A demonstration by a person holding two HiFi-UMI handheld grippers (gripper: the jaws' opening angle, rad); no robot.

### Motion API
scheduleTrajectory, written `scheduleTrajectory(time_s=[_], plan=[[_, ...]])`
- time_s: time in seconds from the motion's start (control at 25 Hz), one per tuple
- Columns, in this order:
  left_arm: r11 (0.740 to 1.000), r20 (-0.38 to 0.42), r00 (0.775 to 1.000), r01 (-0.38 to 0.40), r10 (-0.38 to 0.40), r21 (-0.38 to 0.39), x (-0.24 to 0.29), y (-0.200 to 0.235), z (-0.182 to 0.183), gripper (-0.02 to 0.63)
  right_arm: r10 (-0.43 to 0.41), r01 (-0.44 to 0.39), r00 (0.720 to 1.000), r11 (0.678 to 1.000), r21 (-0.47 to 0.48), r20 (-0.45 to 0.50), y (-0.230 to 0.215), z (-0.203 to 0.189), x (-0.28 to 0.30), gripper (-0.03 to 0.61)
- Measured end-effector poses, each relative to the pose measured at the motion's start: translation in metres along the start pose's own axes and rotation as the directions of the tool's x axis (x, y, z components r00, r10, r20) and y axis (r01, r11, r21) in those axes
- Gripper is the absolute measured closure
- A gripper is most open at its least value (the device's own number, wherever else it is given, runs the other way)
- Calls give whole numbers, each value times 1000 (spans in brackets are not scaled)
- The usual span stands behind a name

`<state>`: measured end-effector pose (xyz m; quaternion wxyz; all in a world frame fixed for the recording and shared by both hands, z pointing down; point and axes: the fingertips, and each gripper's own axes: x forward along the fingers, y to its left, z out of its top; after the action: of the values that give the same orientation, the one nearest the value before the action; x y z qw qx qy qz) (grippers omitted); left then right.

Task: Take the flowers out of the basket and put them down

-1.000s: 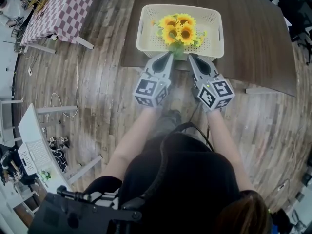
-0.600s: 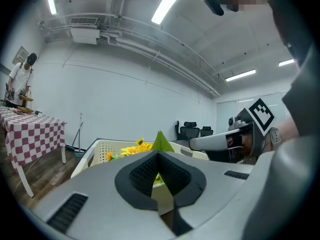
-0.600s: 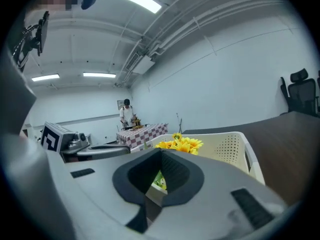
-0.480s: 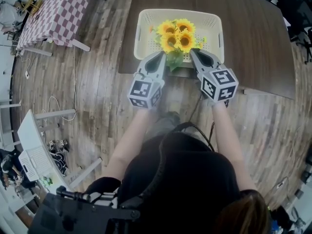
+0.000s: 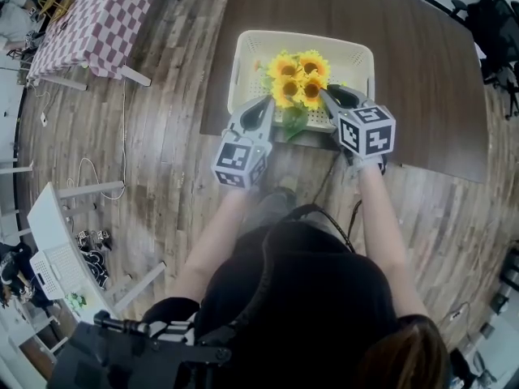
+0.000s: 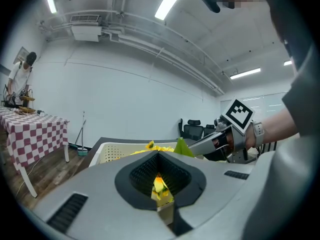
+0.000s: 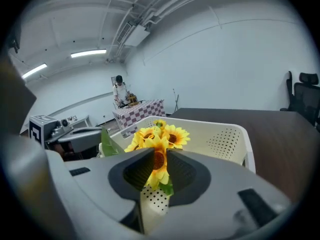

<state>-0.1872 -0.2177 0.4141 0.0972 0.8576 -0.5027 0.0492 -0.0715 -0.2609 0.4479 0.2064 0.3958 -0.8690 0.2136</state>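
The bunch of sunflowers is left in the cream perforated basket at upper centre, flanked by the left gripper, jaws pressed together, and the right gripper, jaws just opened about a bloom, presumably for lifting.
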Motion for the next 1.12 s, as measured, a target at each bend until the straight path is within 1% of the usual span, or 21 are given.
scheduleTrajectory(time_s=[0.2,0.24,0.28,0.4,0.6,0.68,0.8,0.84,0.96,1.12], plan=[[1000,-1,1000,13,-13,25,6,6,15,614,2,-1,997,1000,8,-73,-12,-1,15,498],[1000,4,1000,11,-11,25,8,9,18,614,8,-7,996,1000,13,-89,-14,-3,19,455],[1000,9,1000,9,-9,25,10,12,21,614,13,-12,994,1000,18,-104,-15,-4,22,440],[999,14,1000,7,-7,32,16,18,25,614,28,-22,990,999,41,-138,-18,-10,30,440],[1000,15,1000,12,-12,28,26,23,29,614,96,-76,983,988,131,-158,-18,-16,34,443],[999,17,1000,17,-17,29,29,26,30,614,129,-103,980,981,165,-152,-16,-15,34,467],[1000,9,1000,16,-16,21,31,32,29,614,179,-150,975,967,205,-130,-9,-13,36,550],[1000,7,1000,19,-19,19,33,33,30,614,184,-155,975,966,209,-125,-9,-13,37,562],[999,-6,1000,31,-31,16,39,36,30,614,177,-152,979,966,210,-105,-11,-11,37,571],[999,-27,998,51,-51,-4,49,42,29,612,137,-116,986,971,207,-90,-20,-8,35,572]])
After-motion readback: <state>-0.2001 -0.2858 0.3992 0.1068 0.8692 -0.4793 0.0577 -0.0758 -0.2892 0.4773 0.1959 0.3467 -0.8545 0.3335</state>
